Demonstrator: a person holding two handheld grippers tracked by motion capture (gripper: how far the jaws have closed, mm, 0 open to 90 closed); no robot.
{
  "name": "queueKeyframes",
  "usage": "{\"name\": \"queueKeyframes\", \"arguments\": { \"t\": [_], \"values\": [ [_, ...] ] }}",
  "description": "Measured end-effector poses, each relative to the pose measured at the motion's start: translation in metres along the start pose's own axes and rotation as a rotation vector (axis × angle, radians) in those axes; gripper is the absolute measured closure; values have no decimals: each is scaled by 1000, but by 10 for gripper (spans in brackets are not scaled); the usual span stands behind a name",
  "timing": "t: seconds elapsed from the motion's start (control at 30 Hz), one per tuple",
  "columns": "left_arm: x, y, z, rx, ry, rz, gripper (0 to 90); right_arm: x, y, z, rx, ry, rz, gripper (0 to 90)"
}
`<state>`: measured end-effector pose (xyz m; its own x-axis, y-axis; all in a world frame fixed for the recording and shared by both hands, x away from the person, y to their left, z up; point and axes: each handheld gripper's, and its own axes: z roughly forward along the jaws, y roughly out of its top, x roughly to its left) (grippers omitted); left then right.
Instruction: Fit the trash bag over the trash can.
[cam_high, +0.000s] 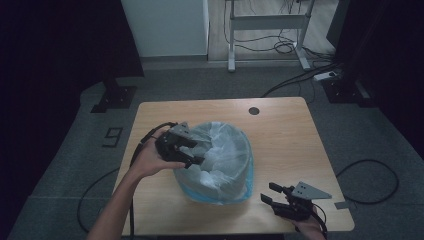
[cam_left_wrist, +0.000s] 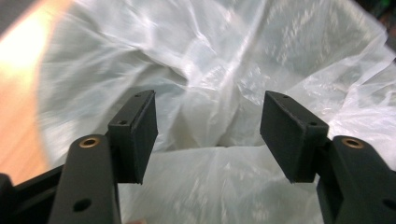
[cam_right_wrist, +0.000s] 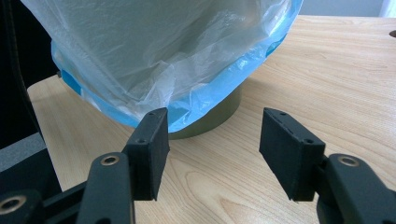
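I see the bin (cam_high: 218, 192) standing mid-table (cam_high: 285, 130) with the bag (cam_high: 225, 150) draped in and over it, my left gripper (cam_high: 197, 152) at its left rim, my right gripper (cam_high: 270, 194) low beside its right.

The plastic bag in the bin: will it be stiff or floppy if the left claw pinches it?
The plastic bag is probably floppy: it looks thin and crumpled. It may slip, being glossy. Pulling might tip the bin.

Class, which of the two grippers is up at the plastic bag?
The left gripper, jaws open at the bag; the right gripper sits apart, low near the table's front edge.
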<state>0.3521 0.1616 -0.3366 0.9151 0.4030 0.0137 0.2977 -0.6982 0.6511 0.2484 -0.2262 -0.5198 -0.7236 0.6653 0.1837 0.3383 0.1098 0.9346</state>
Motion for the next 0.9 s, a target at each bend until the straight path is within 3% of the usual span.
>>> {"name": "queueKeyframes", "arguments": {
  "t": [0.07,0.17,0.47,0.73,0.9],
  "values": [
    [-2,-10,-11,-57,38,-16,343,0,0,0,0,-2,-1,411],
    [-5,-23,-22,-98,78,-39,322,-1,0,-1,1,-8,-1,408],
    [-16,-98,-52,-203,160,-130,305,-3,-1,-2,2,-27,-5,403],
    [-25,-155,-57,-238,209,-206,301,-3,-2,-1,10,-38,-7,399],
    [-25,-170,-61,-242,223,-230,302,-5,-3,-1,12,-48,-4,394]
  ]
}}
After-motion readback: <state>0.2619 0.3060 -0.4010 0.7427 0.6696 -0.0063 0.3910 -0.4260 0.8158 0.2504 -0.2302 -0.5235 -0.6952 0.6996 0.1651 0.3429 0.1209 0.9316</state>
